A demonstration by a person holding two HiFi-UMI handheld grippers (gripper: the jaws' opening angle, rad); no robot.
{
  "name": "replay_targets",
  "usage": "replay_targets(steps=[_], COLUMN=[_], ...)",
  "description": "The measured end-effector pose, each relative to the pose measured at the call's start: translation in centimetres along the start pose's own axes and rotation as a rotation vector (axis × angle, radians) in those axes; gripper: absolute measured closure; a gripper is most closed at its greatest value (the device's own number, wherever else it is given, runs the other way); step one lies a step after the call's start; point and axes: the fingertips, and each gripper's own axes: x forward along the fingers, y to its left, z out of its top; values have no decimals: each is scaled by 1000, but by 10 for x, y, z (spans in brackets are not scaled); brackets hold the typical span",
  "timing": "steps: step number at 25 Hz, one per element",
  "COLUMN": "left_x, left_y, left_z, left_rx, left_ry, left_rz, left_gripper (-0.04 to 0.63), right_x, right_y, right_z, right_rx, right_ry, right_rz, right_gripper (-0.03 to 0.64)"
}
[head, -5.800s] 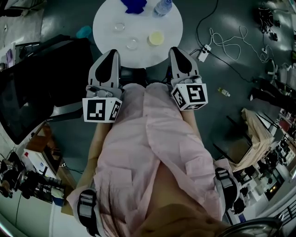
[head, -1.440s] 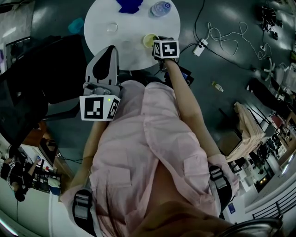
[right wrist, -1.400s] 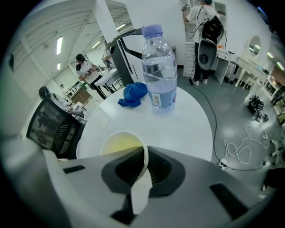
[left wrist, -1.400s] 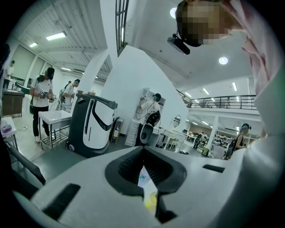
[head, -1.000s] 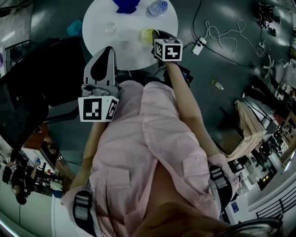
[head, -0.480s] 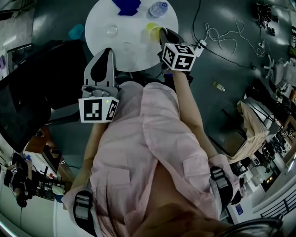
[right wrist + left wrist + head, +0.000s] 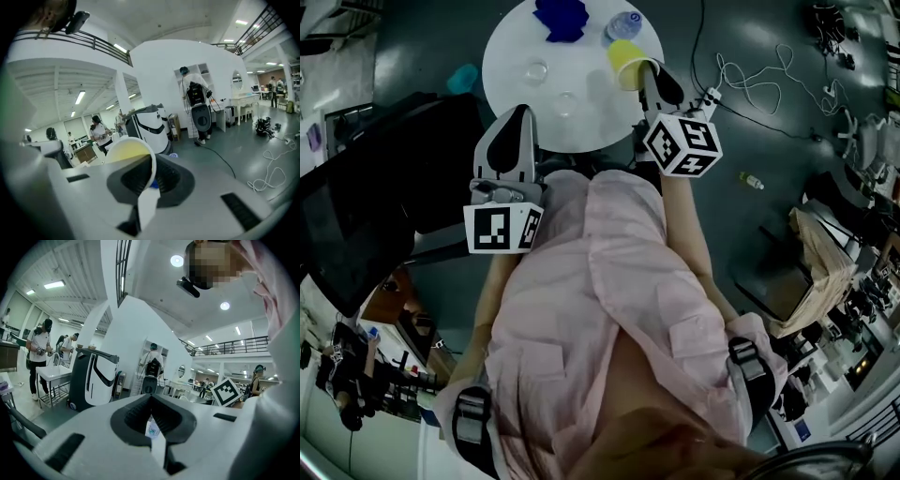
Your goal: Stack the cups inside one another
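Cup [image 7: 624, 54] pinched in right gripper [image 7: 652, 77]; left gripper [image 7: 517, 116] closed

Round table [image 7: 586, 131] holds clear cups [image 7: 536, 70], blue object [image 7: 561, 17], bottle [image 7: 623, 25].

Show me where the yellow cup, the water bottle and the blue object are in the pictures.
yellow cup [image 7: 625, 63]: head view, on its yellow body.
water bottle [image 7: 623, 25]: head view, on its clear body.
blue object [image 7: 561, 15]: head view, on its middle.
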Motion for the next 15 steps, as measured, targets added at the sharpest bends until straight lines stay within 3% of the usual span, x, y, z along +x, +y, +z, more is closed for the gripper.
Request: replay_targets(steps=[8, 15], left_x=[-14, -23], left_y=[17, 26], left_z=[10, 11], left_rx=[37, 63], left_ry=[-36, -38], left_rz=[-25, -63], left_gripper=[578, 580], right_x=[-38, -63], right_y=[51, 78], right_z=[25, 11], right_rx=[-1, -56], right_ry=[-147, -173], right_rz=[37, -2], right_gripper=[581, 581])
